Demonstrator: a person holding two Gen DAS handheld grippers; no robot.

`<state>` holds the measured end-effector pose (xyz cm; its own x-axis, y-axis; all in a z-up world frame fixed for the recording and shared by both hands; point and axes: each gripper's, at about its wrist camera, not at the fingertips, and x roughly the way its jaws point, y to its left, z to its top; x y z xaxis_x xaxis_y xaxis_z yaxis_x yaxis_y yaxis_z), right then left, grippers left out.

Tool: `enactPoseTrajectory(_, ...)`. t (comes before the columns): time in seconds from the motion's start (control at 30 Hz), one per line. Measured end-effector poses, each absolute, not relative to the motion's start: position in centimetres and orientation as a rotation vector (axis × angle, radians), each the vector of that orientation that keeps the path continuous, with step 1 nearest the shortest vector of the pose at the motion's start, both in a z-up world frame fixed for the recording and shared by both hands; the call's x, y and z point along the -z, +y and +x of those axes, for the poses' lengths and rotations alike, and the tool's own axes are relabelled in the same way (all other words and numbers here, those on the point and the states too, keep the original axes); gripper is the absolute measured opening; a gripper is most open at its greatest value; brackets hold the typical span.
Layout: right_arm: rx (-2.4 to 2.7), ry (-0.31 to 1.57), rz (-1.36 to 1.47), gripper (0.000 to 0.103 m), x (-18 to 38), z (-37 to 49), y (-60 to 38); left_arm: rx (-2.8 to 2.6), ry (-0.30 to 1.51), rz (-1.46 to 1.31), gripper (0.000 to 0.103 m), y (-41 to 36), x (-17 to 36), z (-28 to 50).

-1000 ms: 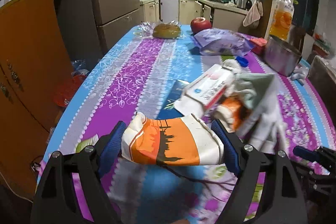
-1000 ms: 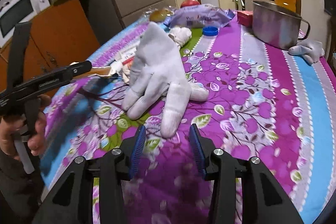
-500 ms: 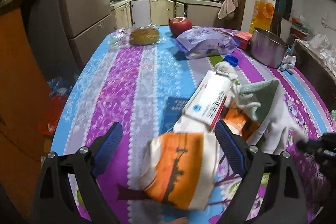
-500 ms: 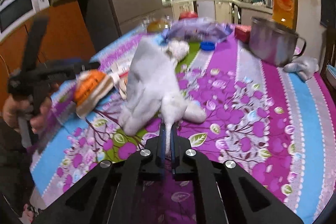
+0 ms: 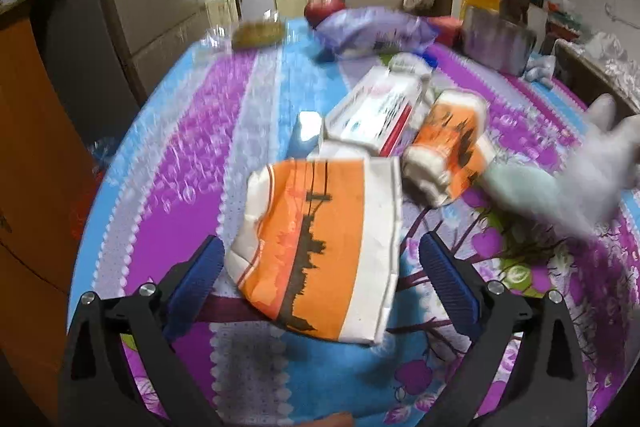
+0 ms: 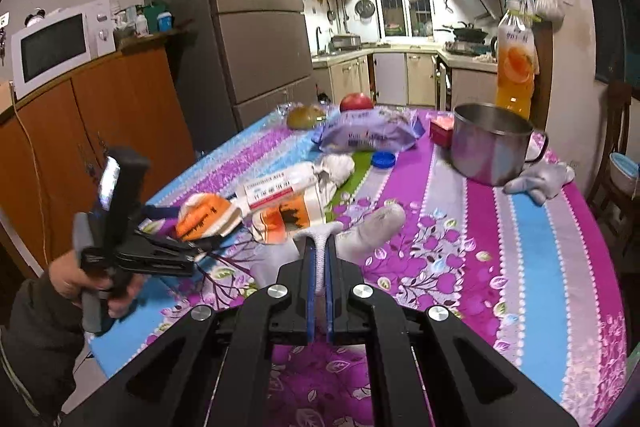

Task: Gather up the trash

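Note:
An orange-and-white paper bag point(image 5: 320, 251) lies on the flowered tablecloth point(image 5: 180, 167) between the blue pads of my left gripper point(image 5: 324, 273). Its jaws are opening and the pads stand clear of the bag on both sides. A second orange wrapper point(image 5: 448, 147) and a white box with a red stripe point(image 5: 376, 115) lie just beyond it. My right gripper point(image 6: 319, 247) is shut on one finger of a white glove point(image 6: 372, 227), which hangs lifted off the cloth. The same glove point(image 5: 592, 167) shows blurred at the right of the left wrist view.
Farther back stand a steel pot point(image 6: 492, 143), an orange juice bottle point(image 6: 516, 63), a purple snack bag point(image 6: 368, 135), an apple point(image 6: 356, 101), a blue cap point(image 6: 383, 159) and a grey glove point(image 6: 540, 181). A hand point(image 6: 80, 279) holds the left gripper at the table's left edge.
The left gripper let go of the orange bag, which dropped onto the cloth, and its jaws spread wider. The right gripper shut on the glove's finger and rose with it.

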<state>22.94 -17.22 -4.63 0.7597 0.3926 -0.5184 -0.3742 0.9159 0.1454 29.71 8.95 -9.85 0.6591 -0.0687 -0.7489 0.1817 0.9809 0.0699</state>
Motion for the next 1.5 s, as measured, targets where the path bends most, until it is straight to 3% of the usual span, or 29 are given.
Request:
enactPoseTrajectory(0.07,-0.415,0.554,0.025,0.004,3.9,22.1,-17.3,0.127,0.827,0.143,0.094,9.1,9.7,29.7)
enactPoseTrajectory(0.13,-0.412,0.539,0.021,0.004,3.4,21.5,-17.3,0.101,0.828,0.138,0.083,9.3,9.7,29.8)
enactPoseTrajectory(0.2,-0.402,0.525,0.019,0.004,3.1,20.9,-17.6,0.09,0.83,0.117,0.082,9.5,9.5,29.7)
enactPoseTrajectory(0.73,-0.339,0.426,0.013,0.004,0.1,17.7,-20.3,0.016,0.615,-0.018,0.081,9.8,1.1,24.6)
enactPoseTrajectory(0.9,-0.294,0.41,0.012,0.004,-0.5,16.5,-22.1,0.133,0.569,-0.001,0.081,4.9,-1.0,22.8)
enactPoseTrajectory(1.5,0.001,0.358,0.038,0.004,-3.1,8.3,-35.2,0.531,0.592,0.093,0.082,-17.3,-1.0,20.6)
